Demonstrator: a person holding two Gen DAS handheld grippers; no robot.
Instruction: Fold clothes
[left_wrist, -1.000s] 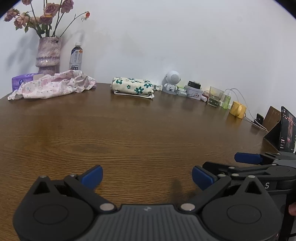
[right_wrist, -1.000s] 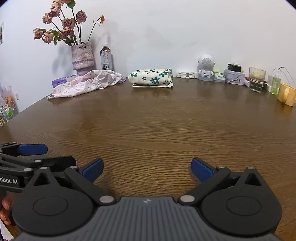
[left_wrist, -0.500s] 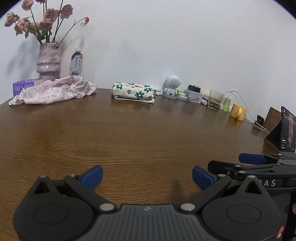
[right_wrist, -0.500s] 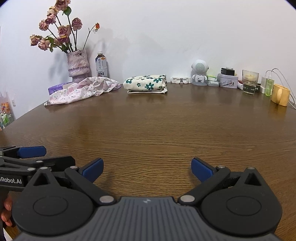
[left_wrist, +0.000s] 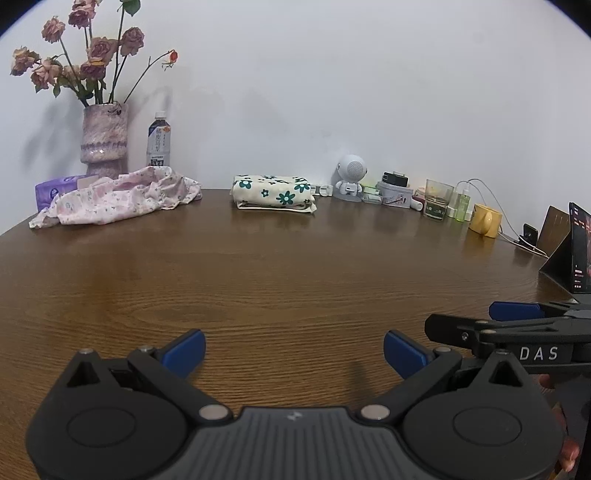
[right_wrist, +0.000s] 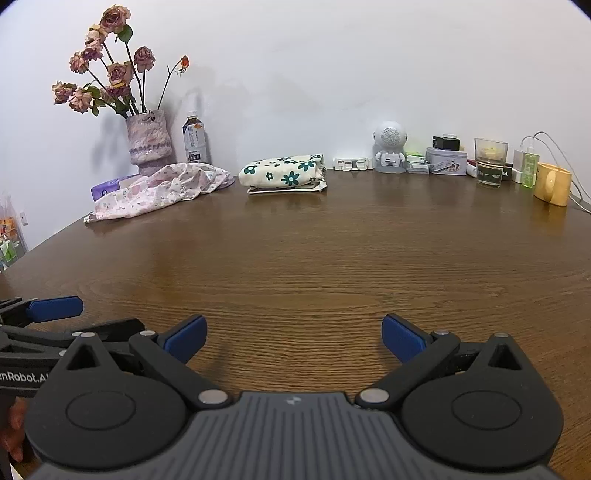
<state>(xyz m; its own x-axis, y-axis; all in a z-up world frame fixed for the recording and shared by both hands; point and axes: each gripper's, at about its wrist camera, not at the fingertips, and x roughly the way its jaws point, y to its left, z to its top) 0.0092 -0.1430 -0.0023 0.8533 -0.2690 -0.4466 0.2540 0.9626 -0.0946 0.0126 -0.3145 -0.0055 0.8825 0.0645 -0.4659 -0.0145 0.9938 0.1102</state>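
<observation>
1. Brown wood-grain table (left_wrist: 295, 280), streaky lines all across.
2. Cream folded cloth (right_wrist: 284, 173), dark green flowers on it.
3. Crumpled garment (left_wrist: 114, 199), pale pink with tiny floral print.
4. Mottled purple-and-white vase (right_wrist: 149, 142), faded pink roses (right_wrist: 110, 70) above.
5. Yellow mug (right_wrist: 552, 183), white robot figure (left_wrist: 351, 179).
6. Left gripper (left_wrist: 293, 350), right gripper (right_wrist: 293, 336): black, blue finger pads.

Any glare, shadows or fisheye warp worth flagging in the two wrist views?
Left wrist view: dark vignette in the top corners, table edge bowed, soft sheen on the wood, flowers cast a faint shadow on the wall. Right wrist view: same barrel warp, vase shadow on the wall, mild sheen on the wood, no harsh glare; far clutter slightly soft.
</observation>
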